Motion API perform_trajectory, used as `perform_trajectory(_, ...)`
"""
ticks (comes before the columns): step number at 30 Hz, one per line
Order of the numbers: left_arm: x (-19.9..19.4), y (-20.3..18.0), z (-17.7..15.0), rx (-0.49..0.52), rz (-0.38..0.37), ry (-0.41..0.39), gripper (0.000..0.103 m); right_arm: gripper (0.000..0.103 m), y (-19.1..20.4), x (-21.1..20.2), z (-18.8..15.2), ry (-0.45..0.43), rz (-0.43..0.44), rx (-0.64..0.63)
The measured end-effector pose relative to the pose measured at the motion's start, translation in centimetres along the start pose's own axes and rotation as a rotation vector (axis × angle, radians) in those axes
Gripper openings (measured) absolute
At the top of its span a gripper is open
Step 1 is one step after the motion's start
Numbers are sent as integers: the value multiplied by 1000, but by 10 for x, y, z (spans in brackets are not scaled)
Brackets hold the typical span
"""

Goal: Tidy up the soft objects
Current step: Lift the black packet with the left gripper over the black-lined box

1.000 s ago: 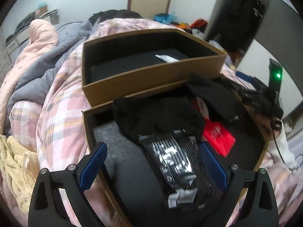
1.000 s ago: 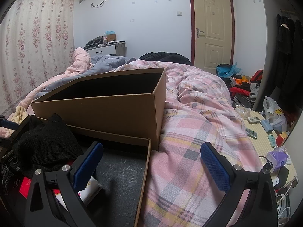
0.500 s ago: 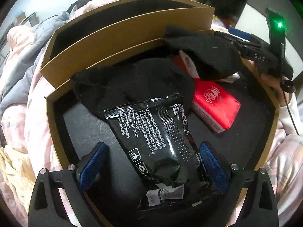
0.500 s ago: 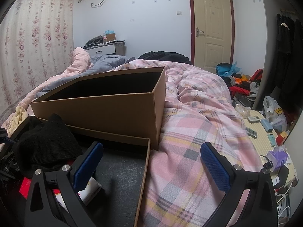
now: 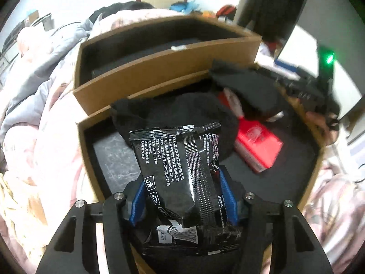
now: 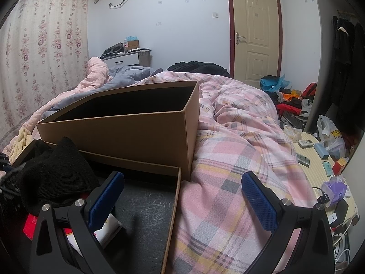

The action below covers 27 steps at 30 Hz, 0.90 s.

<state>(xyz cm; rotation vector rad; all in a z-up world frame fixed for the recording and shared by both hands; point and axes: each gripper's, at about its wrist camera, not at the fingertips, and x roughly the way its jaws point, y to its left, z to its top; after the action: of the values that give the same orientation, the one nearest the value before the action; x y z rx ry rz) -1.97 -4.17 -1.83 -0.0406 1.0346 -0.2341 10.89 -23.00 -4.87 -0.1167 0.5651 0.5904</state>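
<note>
Between the left gripper's [image 5: 182, 199] blue fingers [image 5: 137, 202], a black packet [image 5: 180, 171], squeezed at its lower half; jaws just closed in on it. Beyond the fingers, black cloth [image 5: 182, 109] and a red pack [image 5: 257, 146] in the shallow box [image 5: 87, 146]; deeper box [image 5: 146, 73] past that. Right gripper [image 6: 182, 203] spread wide, nothing between fingers, over box edge and pink bed cover [image 6: 230, 150].

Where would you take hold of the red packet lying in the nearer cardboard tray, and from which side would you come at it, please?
Probably the red packet is best gripped across its short width at the bare end nearest the camera, coming from above. It lies flat on the tray floor. Its far end is tucked under black cloth, so only the near part is clear.
</note>
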Motion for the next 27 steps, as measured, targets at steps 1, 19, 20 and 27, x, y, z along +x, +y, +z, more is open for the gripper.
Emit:
perform_trajectory(1, -7, 4, 0, -8, -17, -22, 54, 102, 0, 0, 0, 1, 0, 0)
perform_trajectory(19, -50, 63, 42, -387, -91, -498, 54, 102, -1, 1, -1, 2, -1, 2)
perform_trajectory(20, -50, 64, 46, -395, -90, -520, 54, 102, -2, 1, -1, 2, 0, 2)
perform_trajectory(27, -39, 70, 55, -417, 23, -599, 54, 102, -2, 1, -1, 1, 0, 3)
